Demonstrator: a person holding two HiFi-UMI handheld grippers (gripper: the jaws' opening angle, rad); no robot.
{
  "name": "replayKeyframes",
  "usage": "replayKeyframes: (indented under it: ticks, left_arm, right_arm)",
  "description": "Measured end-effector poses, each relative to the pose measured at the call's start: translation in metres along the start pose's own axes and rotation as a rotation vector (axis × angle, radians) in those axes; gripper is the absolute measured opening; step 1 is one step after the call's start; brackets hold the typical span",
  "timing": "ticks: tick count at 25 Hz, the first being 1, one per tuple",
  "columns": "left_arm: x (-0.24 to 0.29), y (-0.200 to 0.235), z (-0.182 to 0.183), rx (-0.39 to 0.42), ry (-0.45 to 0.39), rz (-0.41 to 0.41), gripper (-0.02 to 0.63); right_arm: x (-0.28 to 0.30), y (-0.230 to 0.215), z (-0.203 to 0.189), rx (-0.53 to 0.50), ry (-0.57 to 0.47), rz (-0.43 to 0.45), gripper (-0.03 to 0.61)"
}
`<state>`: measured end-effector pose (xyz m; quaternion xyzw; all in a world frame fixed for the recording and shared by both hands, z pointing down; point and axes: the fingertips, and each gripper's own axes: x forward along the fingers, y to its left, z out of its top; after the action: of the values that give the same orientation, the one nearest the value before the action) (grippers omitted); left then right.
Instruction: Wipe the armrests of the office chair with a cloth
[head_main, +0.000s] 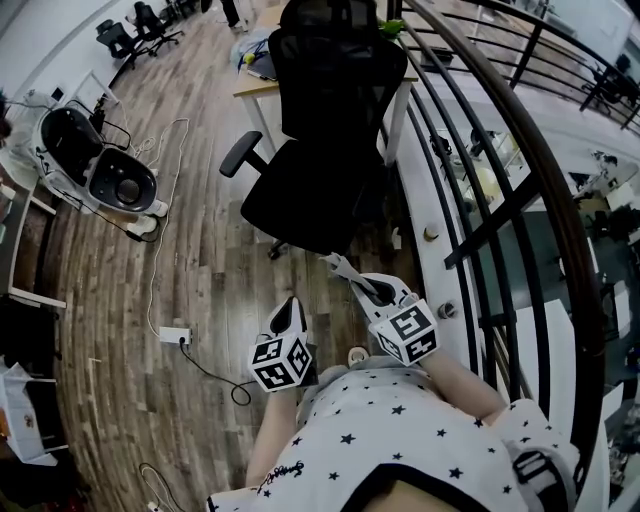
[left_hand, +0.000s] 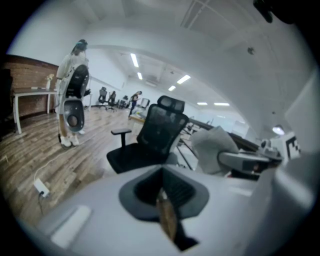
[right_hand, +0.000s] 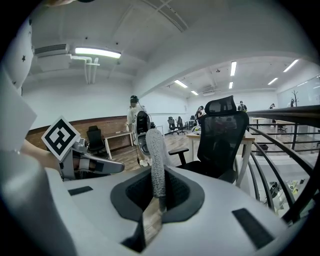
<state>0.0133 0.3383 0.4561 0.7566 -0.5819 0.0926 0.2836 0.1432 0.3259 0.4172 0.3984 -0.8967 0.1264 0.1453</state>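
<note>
right gripper (right_hand: 158, 199) is clenched on a grey cloth (right_hand: 154, 159), which stands up out of the jaws in a narrow fold; left gripper (left_hand: 164, 207) is pressed closed with nothing in it. i hold both low, close to the person's body, well apart from the office chair (head_main: 320, 140), so i judge the wiping has not begun. the chair faces me with its seat forward. one armrest (head_main: 241, 154) juts out clear on the left of the head view, while the other lies on the side next to the railing (head_main: 500, 160) and i cannot make it out there. my worries: the cloth is pinched only along an edge, so dragging it over the armrest pad could pull it free. the chair may roll or swivel away under pressure, and my left gripper, closed as it is, can only nudge it, not grip it. a cable (head_main: 212, 375) trails across the floor near the person's feet, a trip risk on the way in.
</note>
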Motion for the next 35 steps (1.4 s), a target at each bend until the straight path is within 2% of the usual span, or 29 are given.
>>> replayKeyframes:
  ticks: [15,22,35]
  left_arm:
    - [0.029,-0.012,0.001,-0.033,0.018,0.000,0.008]
    - [0.058,-0.011,0.013,-0.020,0.042,-0.037,0.006]
    - [0.145,-0.002,0.054,0.023,0.107,-0.136,0.008]
  right_arm:
    - [0.000,-0.033,-0.004,0.041,0.014,-0.040,0.025]
    - [0.016,-0.053,-0.002,0.057,0.029,-0.065,0.025]
    - [0.073,-0.124,0.018,0.097,0.045,-0.188,0.025]
